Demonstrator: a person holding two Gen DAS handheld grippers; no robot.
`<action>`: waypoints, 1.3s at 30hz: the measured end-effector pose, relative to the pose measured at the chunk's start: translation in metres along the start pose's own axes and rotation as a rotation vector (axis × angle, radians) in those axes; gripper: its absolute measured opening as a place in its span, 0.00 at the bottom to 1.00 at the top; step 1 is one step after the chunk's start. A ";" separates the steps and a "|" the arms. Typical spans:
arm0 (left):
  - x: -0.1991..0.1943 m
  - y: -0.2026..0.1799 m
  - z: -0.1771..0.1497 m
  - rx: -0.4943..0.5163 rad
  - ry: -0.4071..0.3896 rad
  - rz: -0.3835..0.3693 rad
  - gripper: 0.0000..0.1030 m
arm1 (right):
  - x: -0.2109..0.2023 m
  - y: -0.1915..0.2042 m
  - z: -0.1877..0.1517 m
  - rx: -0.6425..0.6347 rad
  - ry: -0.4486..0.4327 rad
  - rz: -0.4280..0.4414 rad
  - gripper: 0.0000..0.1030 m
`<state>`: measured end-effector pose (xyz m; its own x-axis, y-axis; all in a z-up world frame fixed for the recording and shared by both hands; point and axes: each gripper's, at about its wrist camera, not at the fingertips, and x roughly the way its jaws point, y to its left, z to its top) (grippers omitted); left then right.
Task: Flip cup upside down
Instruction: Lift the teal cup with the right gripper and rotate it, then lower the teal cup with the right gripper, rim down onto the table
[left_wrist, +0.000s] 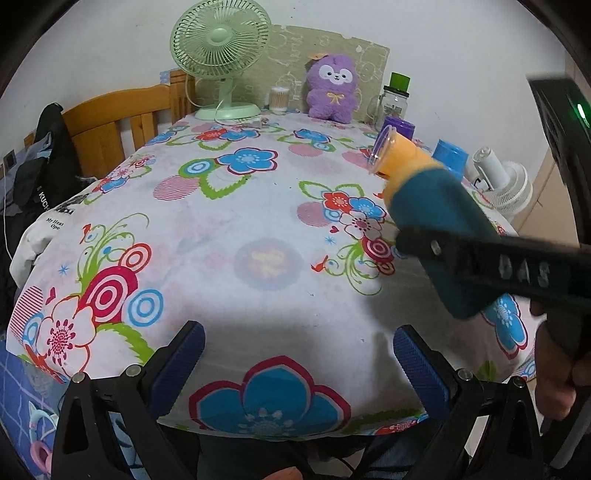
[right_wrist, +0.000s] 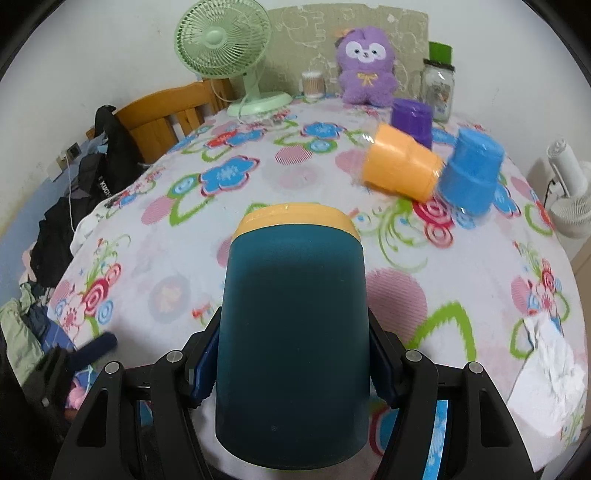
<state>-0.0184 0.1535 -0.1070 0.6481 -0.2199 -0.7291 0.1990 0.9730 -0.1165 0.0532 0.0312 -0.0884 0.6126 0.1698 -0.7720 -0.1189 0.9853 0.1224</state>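
Over tablecloth (right_wrist: 295, 184); right claw (right_wrist: 291, 363) grips cup (right_wrist: 291, 332).

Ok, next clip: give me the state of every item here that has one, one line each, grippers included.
teal cup: clamped in the right gripper, lifted, tilted, yellow rim pointing away
right gripper: shut on the teal cup
left gripper: open, holding nothing
orange cup: on its side
blue cup: upside down
purple cup: upside down
green fan: upright, spinning or not cannot be told

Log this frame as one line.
right gripper: shut on teal cup, airborne | left gripper: open, empty | orange cup: on side
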 end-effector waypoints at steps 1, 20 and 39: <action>0.001 -0.001 0.000 0.002 0.001 0.003 1.00 | 0.001 0.004 0.005 -0.010 -0.003 0.011 0.67; 0.000 -0.008 0.004 0.002 -0.014 0.012 1.00 | 0.001 0.008 0.005 -0.035 -0.006 -0.004 0.86; -0.002 -0.064 0.030 0.081 -0.091 -0.117 1.00 | -0.093 -0.096 -0.035 0.079 -0.262 -0.021 0.86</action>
<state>-0.0104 0.0900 -0.0780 0.6801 -0.3402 -0.6494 0.3331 0.9325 -0.1397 -0.0195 -0.0797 -0.0500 0.7969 0.1380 -0.5882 -0.0492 0.9852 0.1645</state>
